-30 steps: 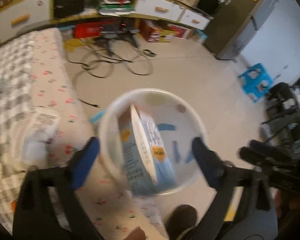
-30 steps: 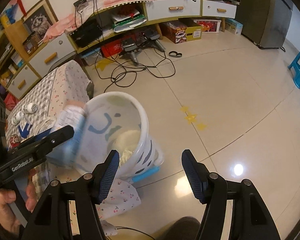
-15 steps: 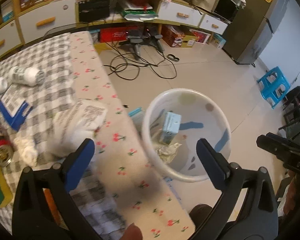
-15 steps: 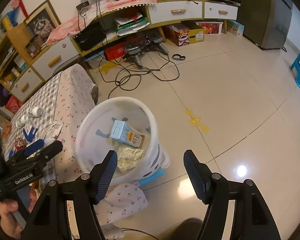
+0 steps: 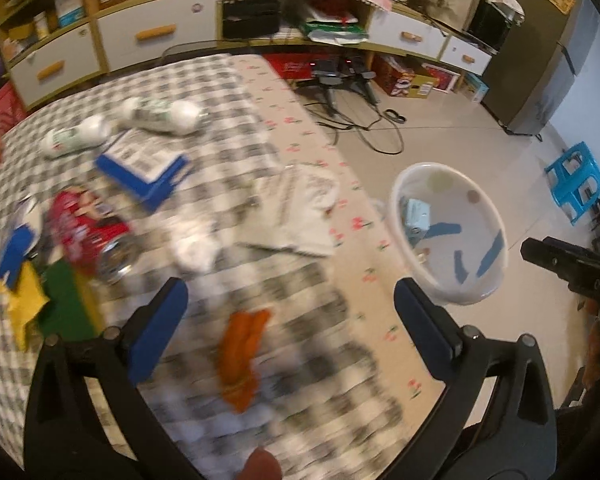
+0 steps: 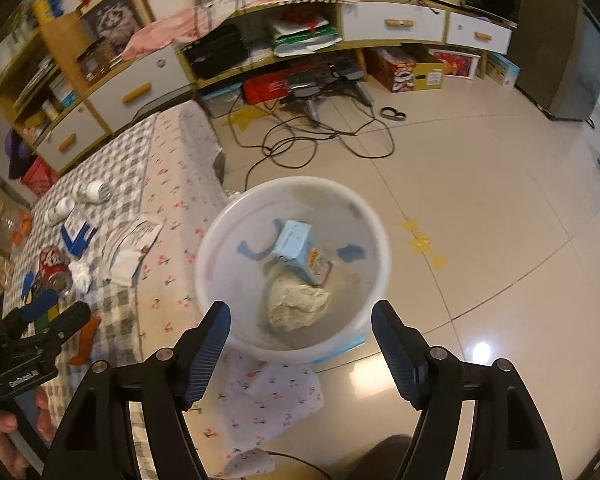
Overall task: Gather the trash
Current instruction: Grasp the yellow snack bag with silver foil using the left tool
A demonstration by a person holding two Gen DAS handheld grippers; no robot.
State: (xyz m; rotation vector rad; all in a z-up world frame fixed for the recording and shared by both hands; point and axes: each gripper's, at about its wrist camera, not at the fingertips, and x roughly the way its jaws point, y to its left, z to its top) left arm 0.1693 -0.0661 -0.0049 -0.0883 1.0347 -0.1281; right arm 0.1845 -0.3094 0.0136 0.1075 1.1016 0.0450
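The left gripper (image 5: 288, 316) hangs over the checked tablecloth (image 5: 236, 112) with its jaws spread to their widest and nothing between the blue pads; they have just been opening. Right below that gap lies a scrap of orange wrapper (image 5: 242, 360), blurred. Out to the left sit yellow and green paper pieces (image 5: 56, 304), and beyond them a crushed red can (image 5: 88, 236) on its side. A crumpled white tissue (image 5: 194, 254) lies just past the can, next to a printed plastic bag (image 5: 300, 208). Farther up the cloth there is a blue-edged leaflet (image 5: 148, 168) and two small white bottles (image 5: 140, 120) lying flat.

Over to the right gripper (image 6: 300, 344): jaws apart, empty, and they too have just been widening. It hovers above the white trash bin (image 6: 220, 240), which stands on the tiled floor (image 6: 480, 220) just beside the table edge. Down in the bin rests a light blue carton (image 6: 300, 252), tilted, leaning on a wad of crumpled pale paper (image 6: 296, 304). In this view the left gripper shows at the lower left, over the table, a hand (image 6: 4, 440) gripping its handle. Past the bin, black cables (image 6: 312, 140) sprawl across the floor toward a low cabinet (image 6: 400, 24) with white drawers. A blue plastic stool (image 5: 576, 180) stands well off to the right.
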